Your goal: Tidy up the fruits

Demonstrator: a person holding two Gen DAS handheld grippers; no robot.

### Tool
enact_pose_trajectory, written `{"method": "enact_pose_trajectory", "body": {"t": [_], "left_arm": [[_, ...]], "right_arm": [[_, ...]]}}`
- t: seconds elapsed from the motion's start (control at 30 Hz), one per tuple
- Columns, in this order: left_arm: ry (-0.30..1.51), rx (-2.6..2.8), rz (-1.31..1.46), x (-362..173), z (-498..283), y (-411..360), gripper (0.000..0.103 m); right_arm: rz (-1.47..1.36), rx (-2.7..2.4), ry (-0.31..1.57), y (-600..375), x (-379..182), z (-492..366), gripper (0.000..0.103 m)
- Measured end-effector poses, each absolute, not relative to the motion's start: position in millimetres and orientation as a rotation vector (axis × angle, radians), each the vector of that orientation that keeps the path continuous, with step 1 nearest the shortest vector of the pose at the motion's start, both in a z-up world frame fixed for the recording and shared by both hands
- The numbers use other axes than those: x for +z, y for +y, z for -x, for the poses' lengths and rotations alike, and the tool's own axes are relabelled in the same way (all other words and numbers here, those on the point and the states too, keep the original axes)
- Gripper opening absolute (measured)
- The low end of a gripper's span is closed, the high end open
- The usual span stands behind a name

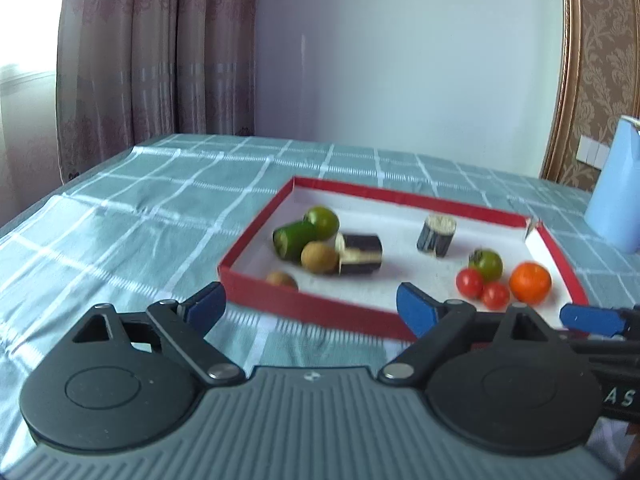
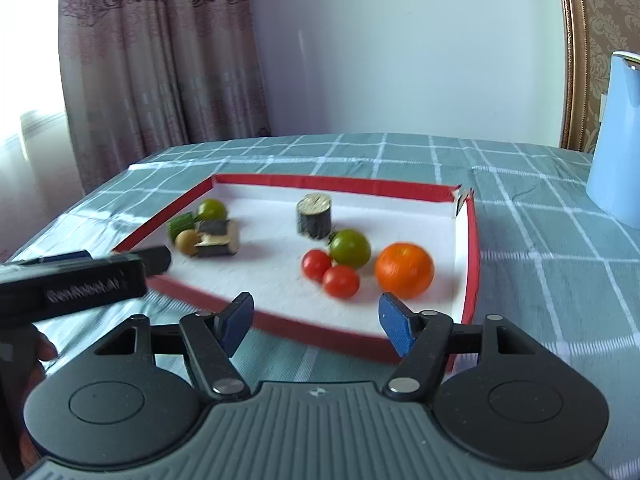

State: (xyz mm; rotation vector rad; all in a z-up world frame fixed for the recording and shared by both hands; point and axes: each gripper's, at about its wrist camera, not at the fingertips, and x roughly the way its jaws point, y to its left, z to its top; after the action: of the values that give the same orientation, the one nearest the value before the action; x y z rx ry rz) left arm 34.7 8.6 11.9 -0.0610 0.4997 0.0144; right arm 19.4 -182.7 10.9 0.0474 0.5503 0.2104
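**Hovering at the tray's near edge, both hand-held grippers empty**

Left hand-held gripper (image 1: 310,306): jaws spread wide, nothing between the blue pads, held just short of the near wall of the red tray (image 1: 256,224). Right hand-held gripper (image 2: 316,322): also spread wide and empty, poised over the near right part of the tray.

Tray is shallow, white inside, and sits on a bench under a green checked cloth (image 1: 140,208).

Contents, right-wrist view:
- Near right: orange (image 2: 405,269); just left of it a green tomato (image 2: 350,248) and two red cherry tomatoes (image 2: 316,265) (image 2: 341,281), the three bunched close, contact unclear through blur.
- Middle, toward the far wall: one aubergine chunk (image 2: 314,215), standing upright and apart from the rest.
- Far left cluster: green round fruit (image 2: 212,210), cut green vegetable piece (image 2: 181,225), brown kiwi-like fruit (image 2: 188,242), two dark aubergine pieces (image 2: 218,236) lying on their sides.
- Left-wrist view adds a second brown fruit (image 1: 282,280) against the near wall.

A light blue container (image 2: 618,140) stands on the bench, right of the tray.
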Motion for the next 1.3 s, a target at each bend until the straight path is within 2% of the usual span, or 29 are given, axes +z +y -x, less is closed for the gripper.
{"method": "enact_pose_trajectory", "body": {"t": [0.1,0.3,0.67,0.83,1.3], "left_arm": [[0.513,0.005,0.055,6,-24,9,0.093],[0.543,-0.007,0.026,-3,-17,5,0.096],[0.549,-0.022,-0.049,-7,-12,-10,0.099],[0.533,-0.029,0.010,-3,-11,-1,0.103],[0.490,0.000,-0.043,-2,-5,-6,0.103]], "right_arm": [[-0.025,0.186,0.530,-181,9,-4,0.079],[-0.107,0.228,0.542,-192,5,12,0.079],[-0.042,0.209,0.622,-185,-13,12,0.079],[-0.042,0.211,0.630,-184,-16,12,0.079],[-0.052,0.153,0.628,-185,-19,7,0.079]]}}
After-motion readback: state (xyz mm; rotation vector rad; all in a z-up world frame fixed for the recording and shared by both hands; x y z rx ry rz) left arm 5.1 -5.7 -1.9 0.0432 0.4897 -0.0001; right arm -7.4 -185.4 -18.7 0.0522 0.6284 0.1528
